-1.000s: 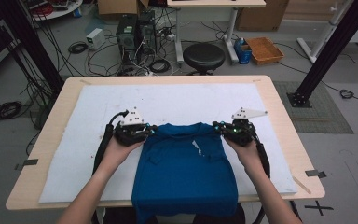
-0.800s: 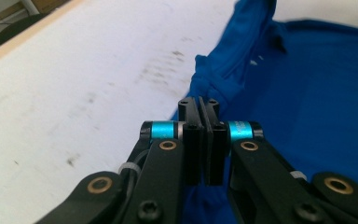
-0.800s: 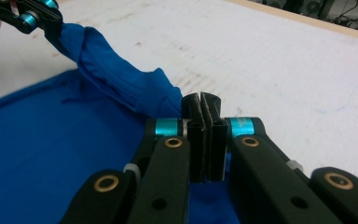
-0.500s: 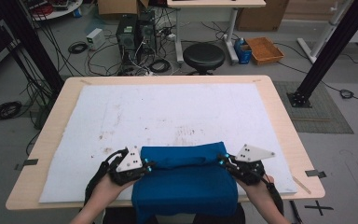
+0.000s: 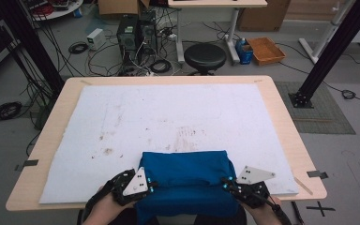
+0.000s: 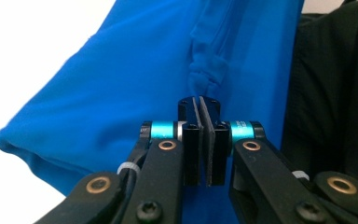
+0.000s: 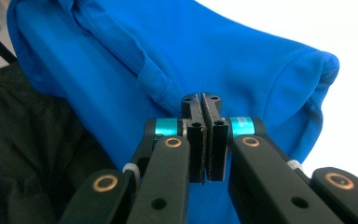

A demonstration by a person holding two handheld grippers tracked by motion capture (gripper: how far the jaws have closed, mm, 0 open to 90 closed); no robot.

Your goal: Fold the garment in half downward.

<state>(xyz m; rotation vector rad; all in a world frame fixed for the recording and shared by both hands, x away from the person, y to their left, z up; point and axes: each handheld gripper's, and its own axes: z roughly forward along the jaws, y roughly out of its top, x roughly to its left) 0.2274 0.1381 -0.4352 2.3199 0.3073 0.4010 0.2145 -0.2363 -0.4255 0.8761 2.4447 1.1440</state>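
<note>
One pale wooden surface carries one white felt mat. One blue fabric garment lies folded at the mat's near edge, its lower part hanging over toward the person. Step in hand: folding, top edge drawn down. Two claws: left claw and right claw, each closed, pinching garment fabric. Next move probably requires releasing both evenly, then smoothing.

Blue shirt is noted as smooth matt cloth, laid on stained white padding over pale wooden table.
</note>
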